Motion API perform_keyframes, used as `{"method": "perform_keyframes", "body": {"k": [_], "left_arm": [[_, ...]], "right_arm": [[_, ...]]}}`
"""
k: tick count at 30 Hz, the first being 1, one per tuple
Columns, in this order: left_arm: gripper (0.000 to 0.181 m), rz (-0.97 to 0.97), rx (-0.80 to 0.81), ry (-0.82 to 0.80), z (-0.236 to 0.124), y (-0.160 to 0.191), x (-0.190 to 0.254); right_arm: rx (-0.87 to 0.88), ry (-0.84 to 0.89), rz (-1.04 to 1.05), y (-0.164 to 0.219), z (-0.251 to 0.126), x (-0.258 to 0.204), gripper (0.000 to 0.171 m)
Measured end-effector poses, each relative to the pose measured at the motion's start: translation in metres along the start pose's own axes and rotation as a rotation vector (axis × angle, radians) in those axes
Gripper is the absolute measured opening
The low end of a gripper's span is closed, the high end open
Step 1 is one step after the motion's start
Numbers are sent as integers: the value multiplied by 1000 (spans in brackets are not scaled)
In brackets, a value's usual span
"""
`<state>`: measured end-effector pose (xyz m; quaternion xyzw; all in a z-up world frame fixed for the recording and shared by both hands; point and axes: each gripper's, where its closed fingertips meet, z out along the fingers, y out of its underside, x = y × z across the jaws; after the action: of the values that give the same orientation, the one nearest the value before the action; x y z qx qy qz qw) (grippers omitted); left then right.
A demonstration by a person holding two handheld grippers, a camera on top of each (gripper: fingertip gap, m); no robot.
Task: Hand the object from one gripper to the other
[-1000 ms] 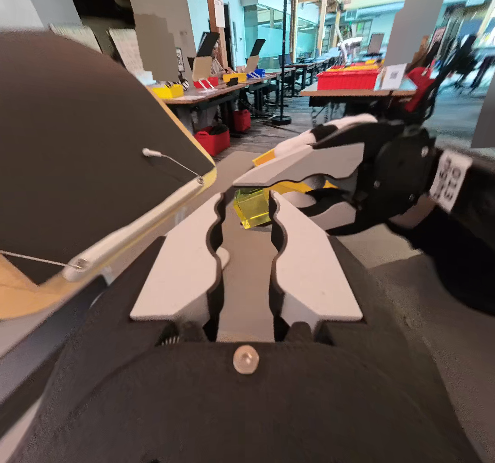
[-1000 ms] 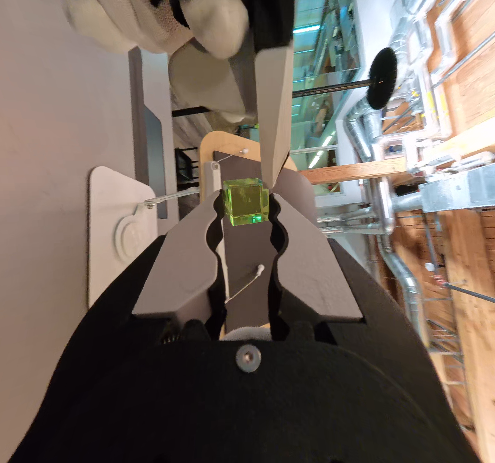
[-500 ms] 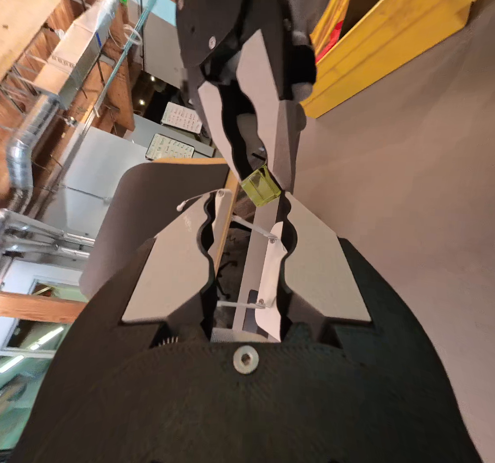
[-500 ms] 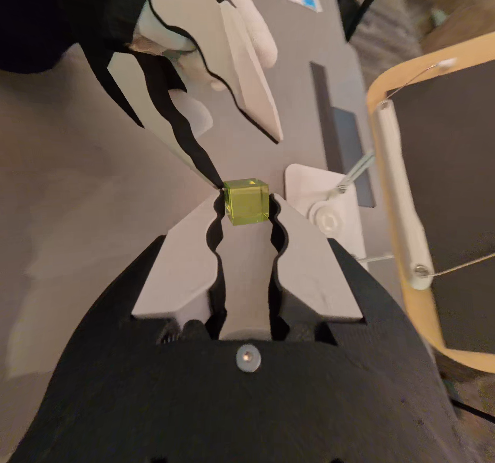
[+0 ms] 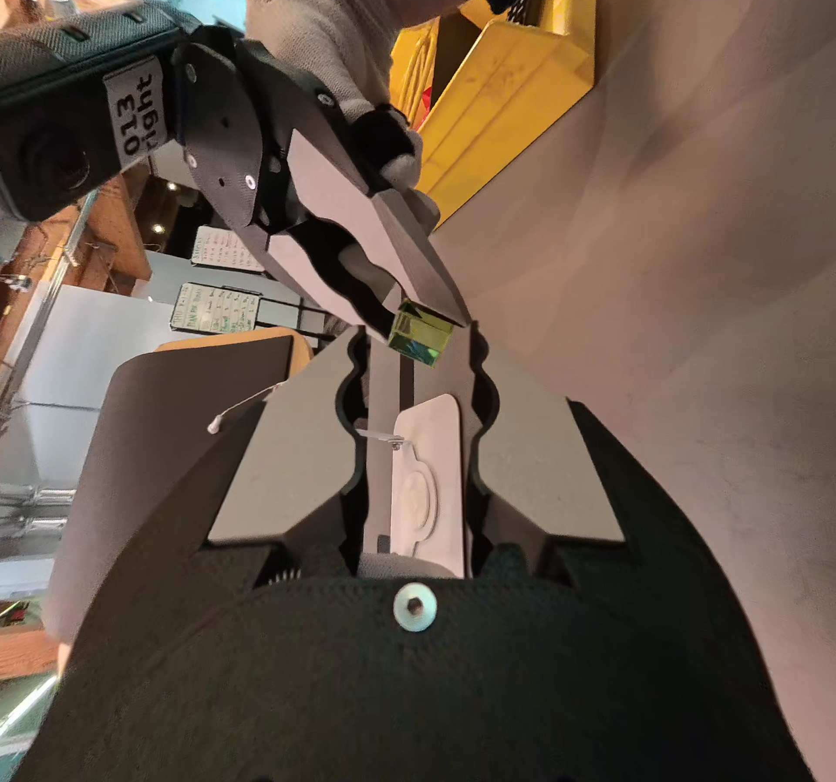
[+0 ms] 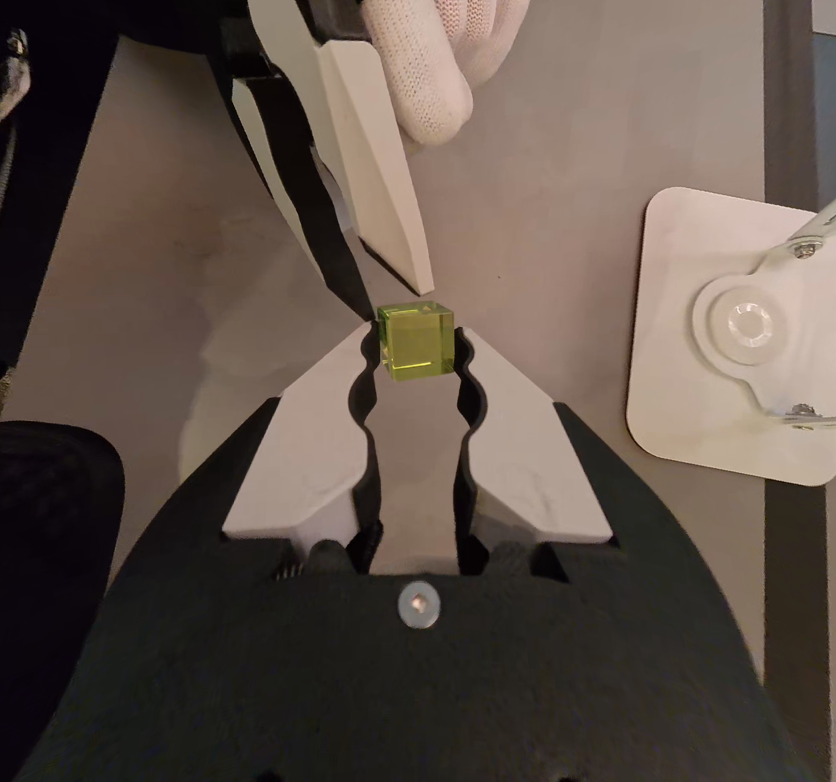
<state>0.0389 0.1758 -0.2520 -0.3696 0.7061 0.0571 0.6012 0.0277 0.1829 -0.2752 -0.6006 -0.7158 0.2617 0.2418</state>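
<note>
plainly, right tool [image 6: 416, 330] pinches the green cube [image 6: 416, 341]; left tool [image 5: 416, 330] spread; a lettered sticker [image 5: 135, 113] marks the right tool.

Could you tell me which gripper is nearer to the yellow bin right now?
Right. The right gripper, shut on the green cube, sits just beside the yellow bin; the left gripper is open, farther back.

Grey tabletop [image 6: 588, 126] fills the right wrist view | yellow bin [image 5: 511, 95] sits on it in the left wrist view | wooden beams [image 5: 113, 226] and metal pipes [image 5: 31, 507] beyond, small lights glowing | white sheets [image 5: 212, 307] hang on a pale wall.
</note>
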Motion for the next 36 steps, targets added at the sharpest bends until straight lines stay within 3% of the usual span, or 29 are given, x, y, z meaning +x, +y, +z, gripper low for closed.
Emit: {"method": "perform_keyframes", "body": {"k": [5, 14, 21, 24, 30, 32, 34, 36], "left_arm": [[46, 4, 14, 6, 2, -5, 5], [31, -2, 8, 42, 6, -6, 16], [30, -165, -13, -10, 1, 13, -10], [30, -345, 64, 2, -5, 15, -20], [30, -895, 336, 112, -21, 14, -47], [30, -1017, 413, 152, -25, 14, -52], [30, -1124, 469, 140, -29, 21, -62], [30, -1236, 536, 157, -36, 28, -71]], "right_arm": [[58, -73, -19, -10, -3, -15, 30], [63, -120, -37, -14, 7, -21, 25], [147, 112, -67, -35, -5, 13, 54], [213, 180, -109, -46, -16, 20, 59], [319, 439, -299, -83, -44, 33, 62], [309, 513, -364, -91, -49, 33, 61], [269, 563, -399, -92, -52, 35, 73], [191, 628, -430, -87, -51, 43, 74]]}}
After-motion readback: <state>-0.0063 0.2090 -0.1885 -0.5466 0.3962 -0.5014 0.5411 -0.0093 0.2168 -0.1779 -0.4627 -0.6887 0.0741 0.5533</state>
